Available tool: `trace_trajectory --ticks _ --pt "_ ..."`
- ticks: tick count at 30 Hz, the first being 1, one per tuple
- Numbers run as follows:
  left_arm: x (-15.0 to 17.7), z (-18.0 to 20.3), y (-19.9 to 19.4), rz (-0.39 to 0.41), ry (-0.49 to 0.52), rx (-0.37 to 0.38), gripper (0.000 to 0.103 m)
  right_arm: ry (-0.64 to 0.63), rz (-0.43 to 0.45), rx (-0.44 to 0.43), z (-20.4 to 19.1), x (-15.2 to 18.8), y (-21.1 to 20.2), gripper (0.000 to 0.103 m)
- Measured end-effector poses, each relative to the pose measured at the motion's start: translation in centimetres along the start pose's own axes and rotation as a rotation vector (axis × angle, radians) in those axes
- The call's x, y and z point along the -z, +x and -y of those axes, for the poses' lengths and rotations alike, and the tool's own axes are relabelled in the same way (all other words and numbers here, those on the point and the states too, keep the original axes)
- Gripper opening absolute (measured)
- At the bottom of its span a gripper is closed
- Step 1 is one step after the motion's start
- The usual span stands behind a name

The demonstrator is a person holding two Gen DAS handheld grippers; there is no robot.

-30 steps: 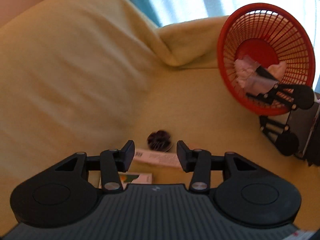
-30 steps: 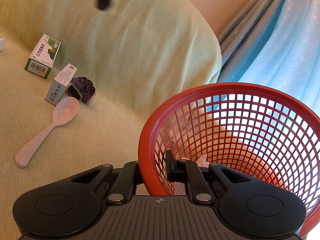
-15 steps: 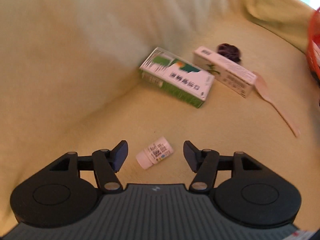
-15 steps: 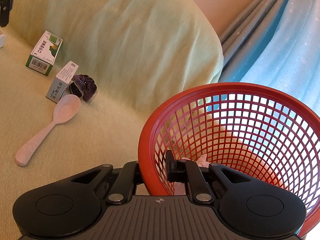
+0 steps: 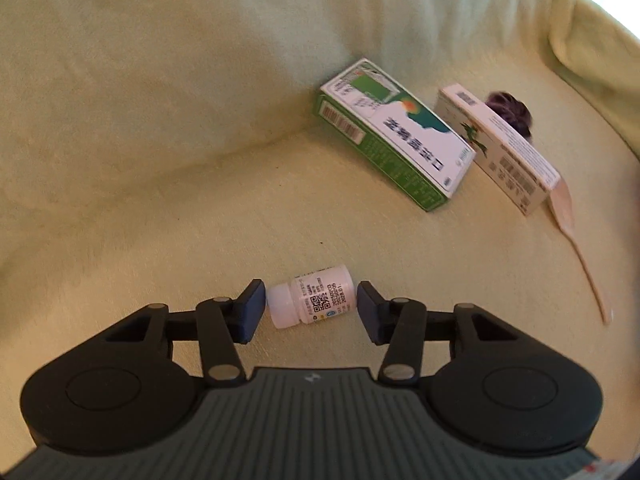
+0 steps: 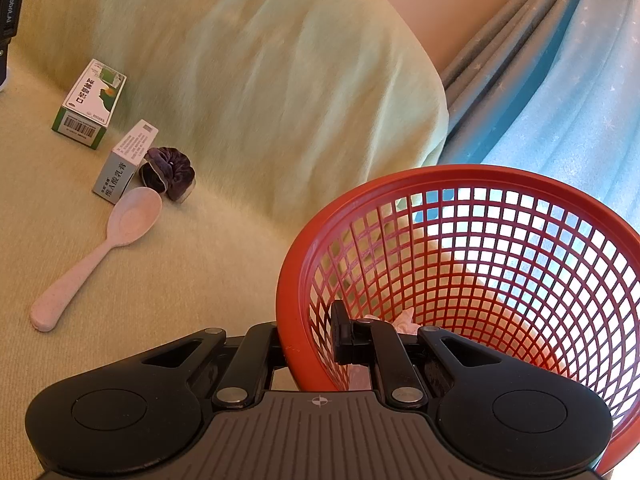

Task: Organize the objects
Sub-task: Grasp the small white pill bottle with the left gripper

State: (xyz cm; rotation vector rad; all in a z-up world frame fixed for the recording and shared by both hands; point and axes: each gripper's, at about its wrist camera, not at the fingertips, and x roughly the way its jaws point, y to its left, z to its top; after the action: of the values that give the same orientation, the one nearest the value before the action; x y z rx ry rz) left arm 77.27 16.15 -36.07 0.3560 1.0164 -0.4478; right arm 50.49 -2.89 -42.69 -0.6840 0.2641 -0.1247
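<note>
left tongs (image 5: 311, 307) now closer around bottle (image 5: 311, 301), still spread

"GenRobot.AI" on black device (image 6: 10, 4), "维A酸乳膏" on grey-white box (image 6: 120, 174), barcode on green box (image 6: 80, 126), QR code on bottle (image 5: 320, 298)

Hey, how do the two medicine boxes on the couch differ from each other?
The green-and-white box is wider and flatter; the grey-and-white box is slimmer. The green-and-white box shows a barcode on its near end, the grey-and-white box shows printed characters there. The grey-and-white box has the purple scrunchie and pink spoon right beside it; the green-and-white box lies apart. Both rest flat on the couch cushion, outside the red basket.
</note>
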Motion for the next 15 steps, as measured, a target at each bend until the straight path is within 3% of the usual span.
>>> trace_trajectory --ticks 3,7,10,15 --pt "0.2 1.3 -1.0 0.029 0.12 -0.029 0.045 0.0 0.0 0.0 0.0 0.0 0.0 0.007" --pt "0.3 4.1 -3.4 0.134 0.351 -0.07 0.045 0.002 0.001 0.0 0.0 0.0 0.0 0.007" --pt "0.1 6.7 -5.4 0.222 0.52 -0.075 0.045 0.001 0.0 0.0 0.0 0.0 0.0 0.007" --pt "-0.8 10.8 -7.0 0.312 0.712 -0.063 0.045 0.004 0.001 0.0 0.0 0.0 0.0 0.007"
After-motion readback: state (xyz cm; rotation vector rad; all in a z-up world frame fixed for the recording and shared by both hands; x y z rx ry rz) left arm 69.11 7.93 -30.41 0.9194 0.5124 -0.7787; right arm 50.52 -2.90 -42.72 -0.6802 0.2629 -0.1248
